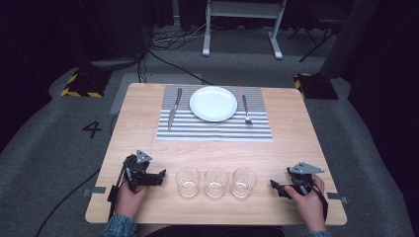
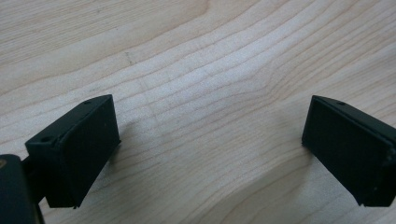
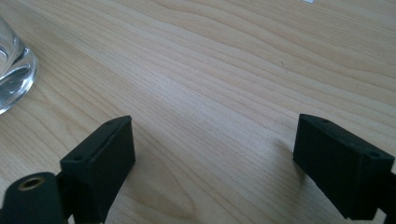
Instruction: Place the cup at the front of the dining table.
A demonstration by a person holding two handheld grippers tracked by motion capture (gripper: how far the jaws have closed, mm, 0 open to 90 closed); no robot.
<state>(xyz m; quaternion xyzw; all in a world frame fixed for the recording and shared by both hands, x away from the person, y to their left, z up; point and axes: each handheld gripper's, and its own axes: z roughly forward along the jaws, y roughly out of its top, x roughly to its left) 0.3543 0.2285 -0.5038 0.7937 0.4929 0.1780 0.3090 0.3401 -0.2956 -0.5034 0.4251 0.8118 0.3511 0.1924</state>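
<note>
Three clear glasses in a row at lower centre of the high view: left glass (image 1: 188, 181), middle glass (image 1: 216, 181), right glass (image 1: 244, 181), just beside one another, upright on the wooden table (image 1: 296, 148). Flanked by the left gripper (image 1: 159, 178) at lower left and the right gripper (image 1: 274, 187) at lower right, each near the end glass, apart from it. Both spread wide, jaws holding nothing, bare wood between them. Glass base (image 3: 13, 70) at left edge of the right gripper view. Higher in frame, a striped placemat (image 1: 212, 129) bearing a white plate (image 1: 213, 103), knife (image 1: 174, 107) left, fork (image 1: 246, 109) right.
</note>
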